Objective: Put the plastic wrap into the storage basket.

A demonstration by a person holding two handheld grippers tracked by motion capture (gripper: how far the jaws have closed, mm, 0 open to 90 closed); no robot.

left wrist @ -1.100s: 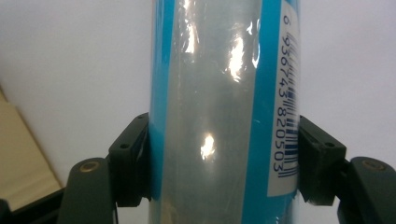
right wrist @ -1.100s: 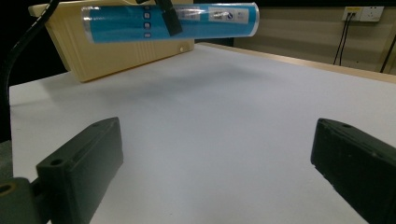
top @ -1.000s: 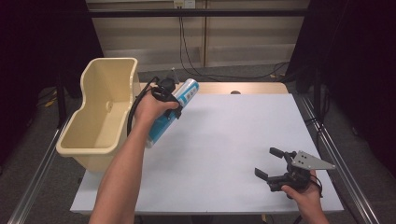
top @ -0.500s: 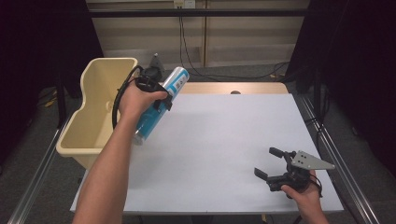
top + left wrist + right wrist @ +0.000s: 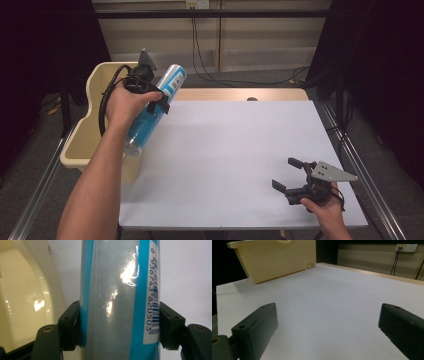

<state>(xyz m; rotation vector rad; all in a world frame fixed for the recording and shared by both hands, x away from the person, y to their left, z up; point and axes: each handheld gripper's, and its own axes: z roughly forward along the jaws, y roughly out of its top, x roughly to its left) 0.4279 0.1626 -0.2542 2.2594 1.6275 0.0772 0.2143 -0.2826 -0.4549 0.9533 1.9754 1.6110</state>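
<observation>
High view: one white table (image 5: 235, 160), one cream bin (image 5: 82, 145), one blue bottle (image 5: 152, 112), two grippers. Table wide and bare across its middle and far side, a strip of wooden edge along the far rim. Bin at the table's left edge, partly overhanging it, open top upward. Bottle up in the air over the table's left margin, beside the bin's right wall, tilted with its white-capped end up and away. Left gripper (image 5: 159, 102) clamped across the bottle's middle, lifted well above the surface. Right gripper (image 5: 289, 174) low near the table's near right corner, jaws spread wide with nothing between, well apart from bottle and bin. Left gripper view: both pads tight against the bottle's (image 5: 120, 300) sides, barcode label at right.
</observation>
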